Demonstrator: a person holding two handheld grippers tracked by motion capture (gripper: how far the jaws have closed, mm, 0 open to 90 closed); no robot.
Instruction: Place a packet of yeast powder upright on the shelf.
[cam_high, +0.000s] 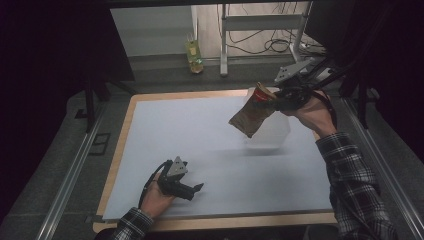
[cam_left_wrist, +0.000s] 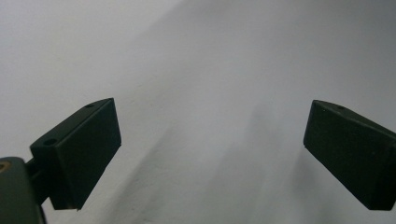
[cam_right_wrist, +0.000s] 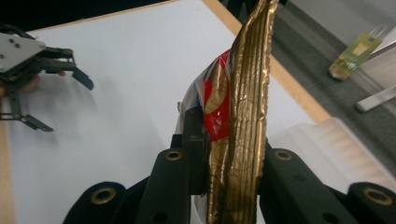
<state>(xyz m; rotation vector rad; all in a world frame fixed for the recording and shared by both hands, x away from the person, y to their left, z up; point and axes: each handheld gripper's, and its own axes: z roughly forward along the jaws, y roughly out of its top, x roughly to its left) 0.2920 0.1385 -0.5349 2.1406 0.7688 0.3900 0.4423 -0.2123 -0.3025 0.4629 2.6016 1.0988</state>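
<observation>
A gold and red snack bag hangs in the air above the far right of the white worktop, its crimped top edge clenched in the right tongs. Beneath it stands a translucent container. The left tongs rest near the front edge, spread wide with nothing between them.

A pale grey sheet covers the surface, with a strip of wooden edge showing around it. A clear plastic container stands on the sheet toward the far right. Beyond the surface, on the grey floor, a small yellow-green packet stands upright near white metal frame legs, with black cables lying behind them.
</observation>
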